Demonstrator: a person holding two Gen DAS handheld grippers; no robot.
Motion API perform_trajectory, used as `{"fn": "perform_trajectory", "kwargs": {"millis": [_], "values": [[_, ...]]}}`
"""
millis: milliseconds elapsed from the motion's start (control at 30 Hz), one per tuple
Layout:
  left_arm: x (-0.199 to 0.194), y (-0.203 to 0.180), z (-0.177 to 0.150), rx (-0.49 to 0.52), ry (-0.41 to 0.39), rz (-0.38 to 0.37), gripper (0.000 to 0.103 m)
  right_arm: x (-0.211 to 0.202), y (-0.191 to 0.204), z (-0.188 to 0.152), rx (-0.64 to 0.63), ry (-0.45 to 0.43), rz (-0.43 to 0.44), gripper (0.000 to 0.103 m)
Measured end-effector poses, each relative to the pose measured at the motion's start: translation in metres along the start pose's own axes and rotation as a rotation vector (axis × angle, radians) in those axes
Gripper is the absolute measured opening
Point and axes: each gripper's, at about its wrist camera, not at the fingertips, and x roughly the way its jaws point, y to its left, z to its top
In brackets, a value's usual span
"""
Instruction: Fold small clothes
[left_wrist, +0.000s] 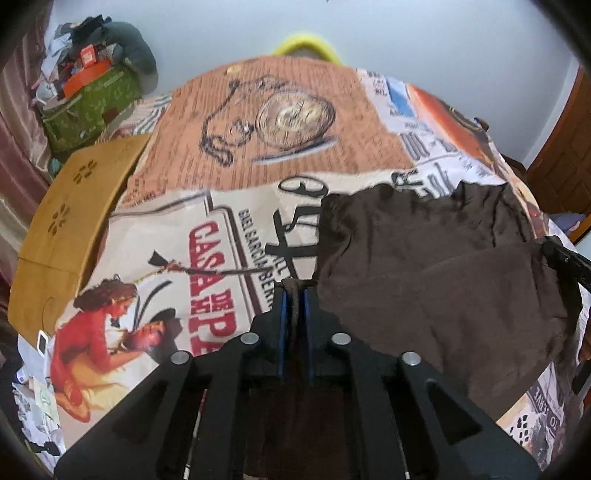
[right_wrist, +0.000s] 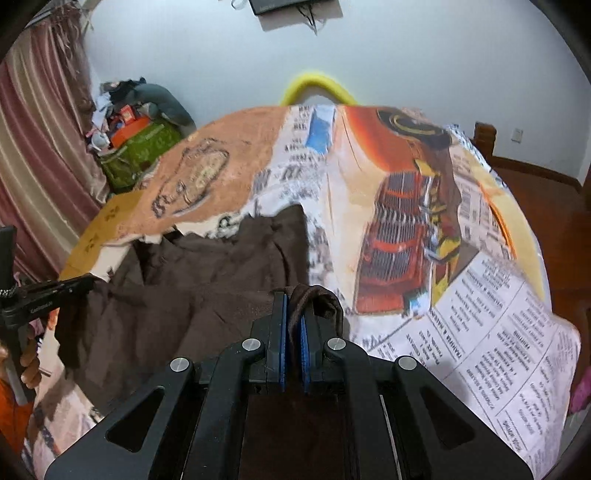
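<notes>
Grippers, left (left_wrist: 295, 291) & right (right_wrist: 294, 297), both clamped tight on edges of brown garment (left_wrist: 443, 280).

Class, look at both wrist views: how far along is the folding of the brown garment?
Done: the brown garment lies spread on the printed cloth. In hand: left tongs and right tongs each pinch an edge. Left: no finished fold shows yet, so the folding itself remains.

left claw (left_wrist: 295, 295) pinches brown garment (left_wrist: 436, 280) over printed bedsheet (left_wrist: 177, 229).
</notes>
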Motion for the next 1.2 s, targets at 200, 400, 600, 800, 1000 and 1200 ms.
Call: {"fn": "perform_trajectory", "kwargs": {"millis": [200, 400, 600, 800, 1000, 1200], "values": [[-0.022, 0.005, -0.006, 0.007, -0.022, 0.002, 0.039, -0.011, -0.005, -0.007, 0.005, 0.051, -0.005, 0.03], [-0.063, 0.0, -0.025, 0.108, -0.078, 0.057, 0.071, -0.054, -0.004, -0.012, -0.006, -0.009, -0.027, 0.056], [-0.076, -0.001, -0.035, 0.144, -0.052, 0.112, 0.092, -0.078, 0.008, -0.038, -0.033, 0.018, -0.017, 0.06], [-0.066, -0.01, 0.001, 0.135, -0.061, 0.072, 0.1, -0.081, 0.012, -0.063, -0.03, 0.035, -0.032, 0.067], [0.005, -0.036, 0.036, 0.209, 0.081, 0.04, 0.1, -0.06, 0.006, -0.068, -0.028, 0.078, -0.072, 0.069], [0.052, -0.047, 0.061, 0.212, 0.128, 0.032, 0.078, -0.046, -0.002, -0.066, -0.016, 0.082, -0.074, 0.069]]}}
